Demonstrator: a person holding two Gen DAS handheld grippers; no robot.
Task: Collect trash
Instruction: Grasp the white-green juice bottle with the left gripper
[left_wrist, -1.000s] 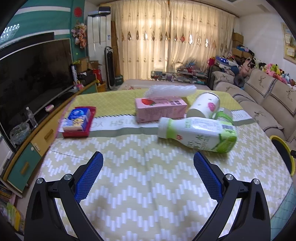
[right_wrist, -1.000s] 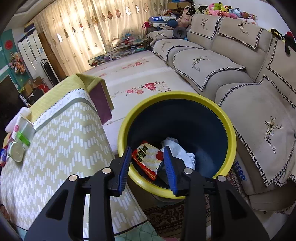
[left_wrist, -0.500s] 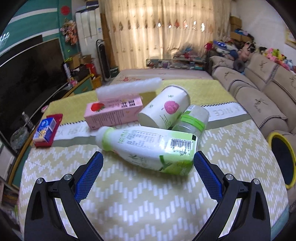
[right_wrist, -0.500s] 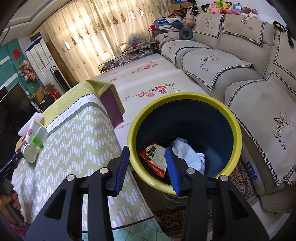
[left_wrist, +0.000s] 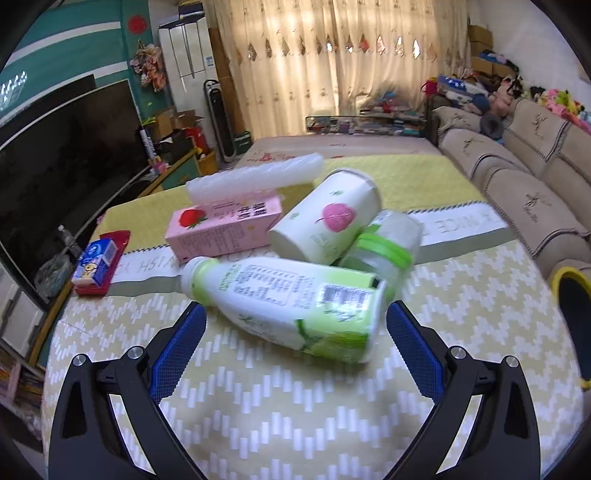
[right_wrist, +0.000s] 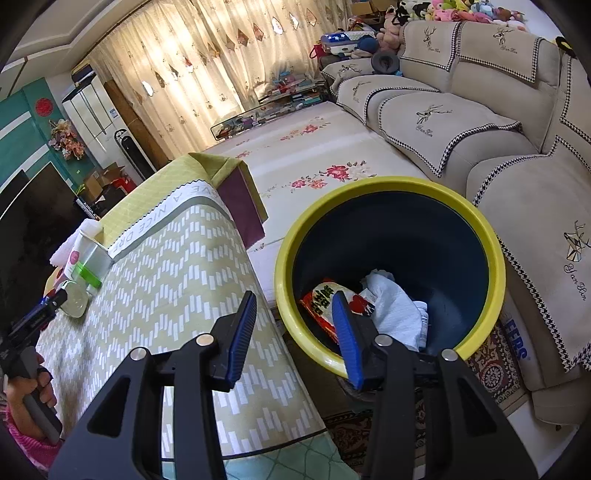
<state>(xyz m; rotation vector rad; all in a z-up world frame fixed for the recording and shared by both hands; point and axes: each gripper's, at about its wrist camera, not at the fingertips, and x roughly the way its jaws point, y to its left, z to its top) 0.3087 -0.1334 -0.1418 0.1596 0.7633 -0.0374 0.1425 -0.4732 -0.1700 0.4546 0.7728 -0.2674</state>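
Note:
A white and green plastic bottle (left_wrist: 288, 302) lies on its side on the yellow tablecloth (left_wrist: 295, 406). My left gripper (left_wrist: 295, 314) is open wide, and its blue fingertips flank the bottle's near side without touching it. Behind the bottle lie a paper cup (left_wrist: 325, 218), a clear jar with a green band (left_wrist: 384, 247), a pink carton (left_wrist: 221, 229) and a white foam roll (left_wrist: 255, 177). My right gripper (right_wrist: 295, 295) hangs over the near rim of the yellow-rimmed bin (right_wrist: 480, 229). Its jaws are opening with nothing between them. A red wrapper (right_wrist: 321, 302) and white tissue (right_wrist: 391, 306) lie in the bin.
A red pack with a blue tissue packet (left_wrist: 99, 262) sits at the table's left edge. The sofa (right_wrist: 480, 129) runs close behind the bin. A TV (left_wrist: 55, 155) stands left of the table. In the right wrist view a hand (right_wrist: 33, 387) holds the left gripper.
My left gripper has moved in on the bottle, which now fills the space between the fingertips. The right gripper's jaws have widened slightly above the bin.

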